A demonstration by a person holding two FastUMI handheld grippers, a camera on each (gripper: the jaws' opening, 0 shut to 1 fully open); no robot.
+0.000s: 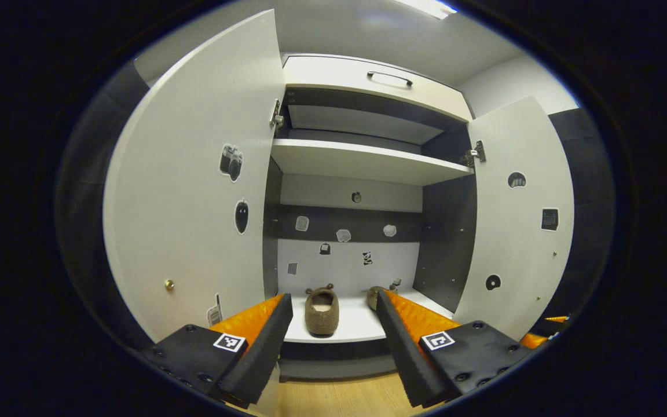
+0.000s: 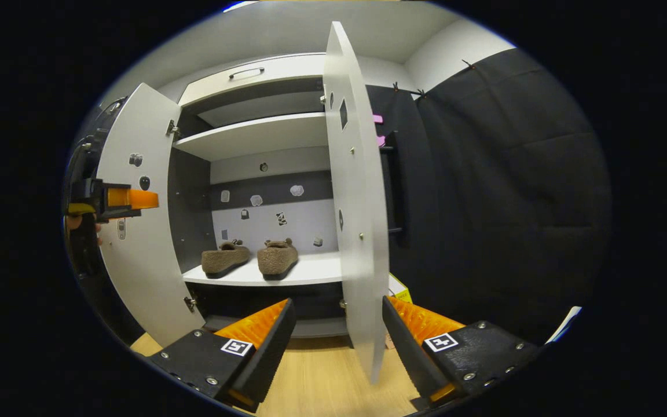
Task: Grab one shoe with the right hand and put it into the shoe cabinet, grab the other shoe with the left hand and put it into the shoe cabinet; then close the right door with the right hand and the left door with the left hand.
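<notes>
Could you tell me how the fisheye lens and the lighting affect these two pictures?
Left gripper view: the cabinet doors, left and right, bow outward, and a ceiling light glares at the top edge. Right gripper view: the right door, edge-on, curves strongly; the slippers on the shelf stay sharp and evenly lit; the black curtain beside it reads dim.

Two shoes are counted on the lower shelf (image 2: 310,271): one shoe (image 2: 224,259) to the left, the other shoe (image 2: 277,258) beside it. Two cabinet doors are recorded, a left door (image 2: 136,231) and a right door (image 2: 356,220). Two shelves are noted, the upper shelf (image 2: 252,136) included. One drawer handle (image 2: 246,72) is seen. Roughly seven stickers are counted on the back panel (image 2: 287,223), though small ones are unclear.
</notes>
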